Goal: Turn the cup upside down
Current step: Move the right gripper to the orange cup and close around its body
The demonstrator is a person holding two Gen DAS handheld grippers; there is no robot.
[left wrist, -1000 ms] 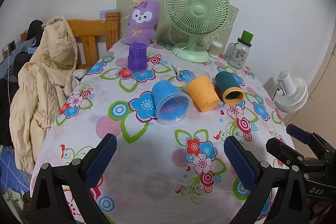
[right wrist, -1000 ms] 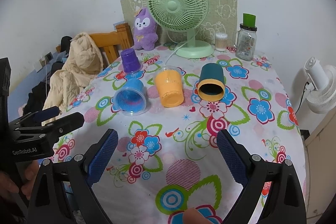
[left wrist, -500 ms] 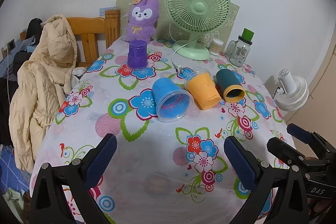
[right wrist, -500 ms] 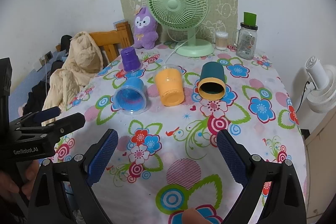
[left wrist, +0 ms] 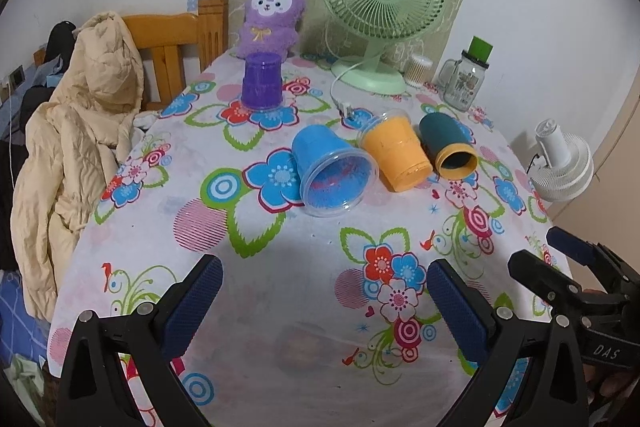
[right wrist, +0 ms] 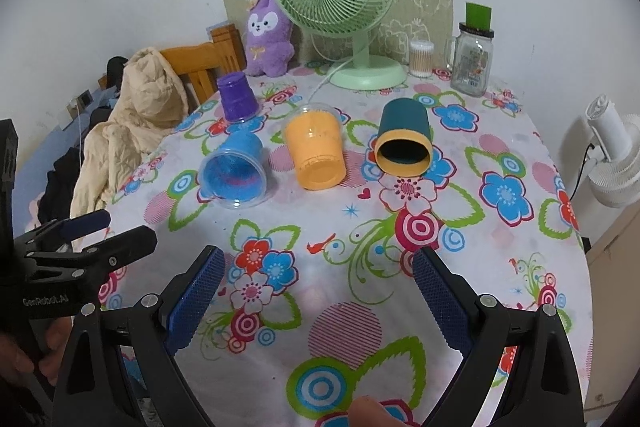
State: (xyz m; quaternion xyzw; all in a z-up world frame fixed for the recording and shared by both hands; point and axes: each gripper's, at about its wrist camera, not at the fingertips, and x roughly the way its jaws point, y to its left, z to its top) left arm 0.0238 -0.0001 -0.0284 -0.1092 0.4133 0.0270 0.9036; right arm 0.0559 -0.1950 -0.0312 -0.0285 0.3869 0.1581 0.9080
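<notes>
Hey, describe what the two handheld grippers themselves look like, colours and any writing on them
Both are matte black plastic frames with silver screws and two fingers faced with dark blue, finely ribbed pads. The left gripper carries white lettering reading GenRobot.AI on its body, seen from the right wrist view. The right gripper shows white letters DAS on its side in the left wrist view. Bare fingers grip the handles; no cables or sleeves show.

Glossy clear plastic rims the blue cup [left wrist: 334, 173]; the plush rabbit [left wrist: 272, 17] looks fuzzy, the chair [left wrist: 172, 47] varnished wood.
</notes>
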